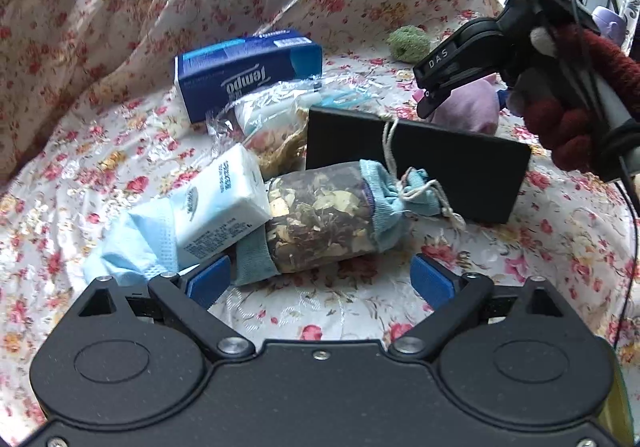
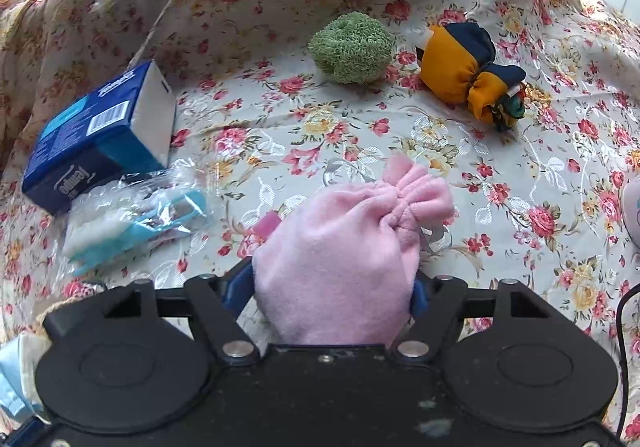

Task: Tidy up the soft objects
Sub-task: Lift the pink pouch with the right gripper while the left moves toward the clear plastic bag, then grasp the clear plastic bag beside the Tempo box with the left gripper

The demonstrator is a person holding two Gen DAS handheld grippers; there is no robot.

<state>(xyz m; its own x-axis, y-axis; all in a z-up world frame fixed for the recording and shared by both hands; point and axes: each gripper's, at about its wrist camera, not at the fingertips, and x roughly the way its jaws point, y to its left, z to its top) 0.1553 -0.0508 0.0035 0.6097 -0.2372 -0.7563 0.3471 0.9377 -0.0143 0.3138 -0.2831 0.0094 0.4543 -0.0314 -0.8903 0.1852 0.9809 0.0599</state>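
Note:
In the right wrist view a pink fleece drawstring pouch (image 2: 344,243) fills the gap of my right gripper (image 2: 328,289), whose blue pads press on both its sides. The left wrist view shows that same gripper (image 1: 448,75) over the pink pouch (image 1: 476,107) at the far right. My left gripper (image 1: 320,281) stands open just in front of a mesh herb sachet (image 1: 320,215) with blue cloth ends, without touching it. Leaning on the sachet's left end is a white tissue pack (image 1: 224,207), and a light blue face mask (image 1: 132,247) lies under the pack.
Everything lies on a flowered cloth (image 2: 360,135). A blue Tempo tissue box (image 1: 248,71) and a crinkled plastic bag (image 2: 136,223) are at the left. A black flat box (image 1: 440,167) stands behind the sachet. A green fuzzy ball (image 2: 352,47) and a yellow-navy pouch (image 2: 460,67) lie farther back.

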